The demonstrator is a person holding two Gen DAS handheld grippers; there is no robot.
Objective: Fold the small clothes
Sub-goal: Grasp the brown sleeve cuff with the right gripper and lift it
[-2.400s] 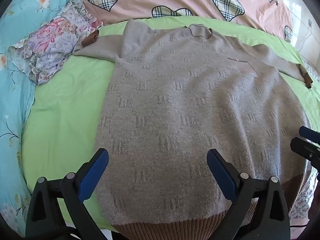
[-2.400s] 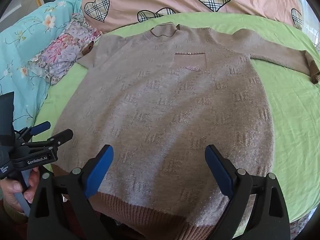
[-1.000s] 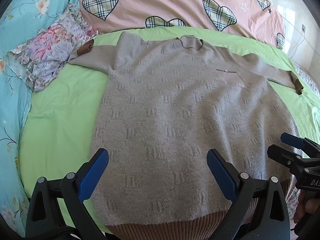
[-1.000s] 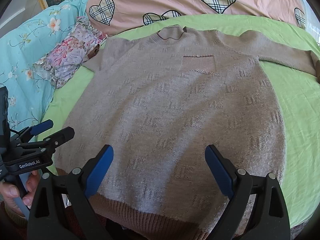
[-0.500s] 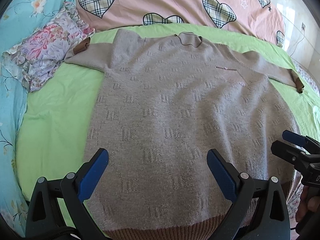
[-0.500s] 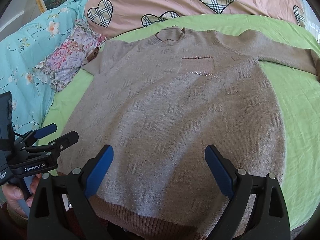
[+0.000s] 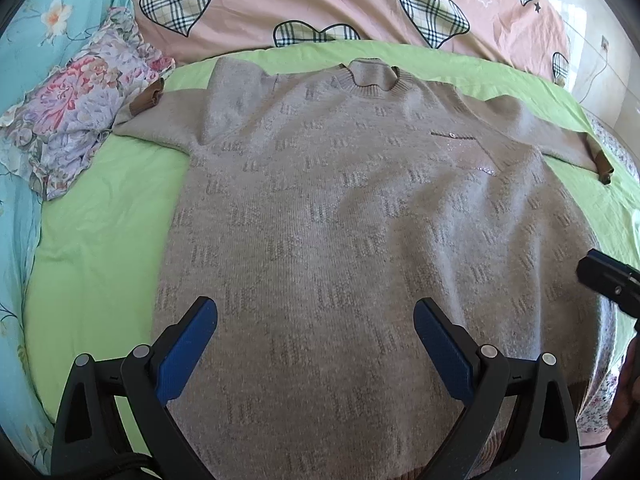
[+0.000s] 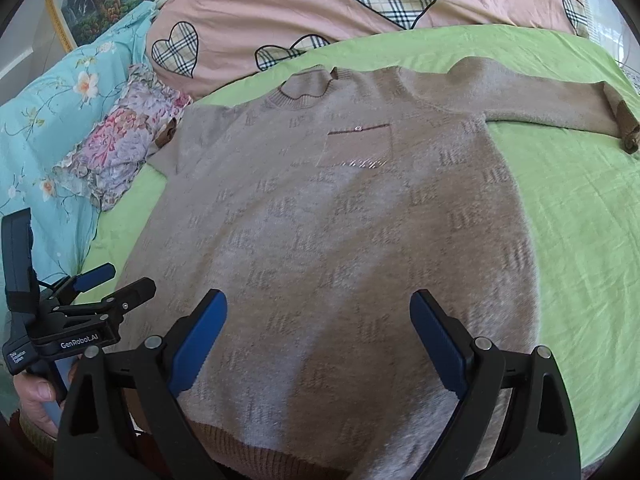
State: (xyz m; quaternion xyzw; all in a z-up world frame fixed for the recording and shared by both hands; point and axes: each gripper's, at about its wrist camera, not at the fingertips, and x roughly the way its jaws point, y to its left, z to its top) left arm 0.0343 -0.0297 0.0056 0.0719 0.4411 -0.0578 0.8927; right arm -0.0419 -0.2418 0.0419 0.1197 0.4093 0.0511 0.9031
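A taupe knitted sweater (image 7: 360, 216) (image 8: 340, 220) lies flat and face up on the green sheet, sleeves spread out to both sides, neck at the far end, brown ribbed hem nearest me. A small chest pocket (image 8: 358, 146) shows on its front. My left gripper (image 7: 316, 316) hovers open above the lower body of the sweater, nothing between its blue pads. My right gripper (image 8: 318, 312) is open too, over the lower part near the hem. In the right wrist view the left gripper (image 8: 108, 280) appears at the sweater's left edge, held by a hand (image 8: 34, 394).
The green sheet (image 7: 100, 220) covers the bed. A floral frilled cloth (image 7: 76, 116) lies by the left cuff (image 7: 146, 98). A pink quilt with plaid hearts (image 7: 320, 0) lies behind the collar, a turquoise flowered cover (image 8: 52, 92) to the left. The right cuff (image 8: 626, 124) lies near the bed's right side.
Both grippers have moved a little forward over the sweater, so the hem sits lower in both views. The sweater itself has not moved, and both grippers stay open.
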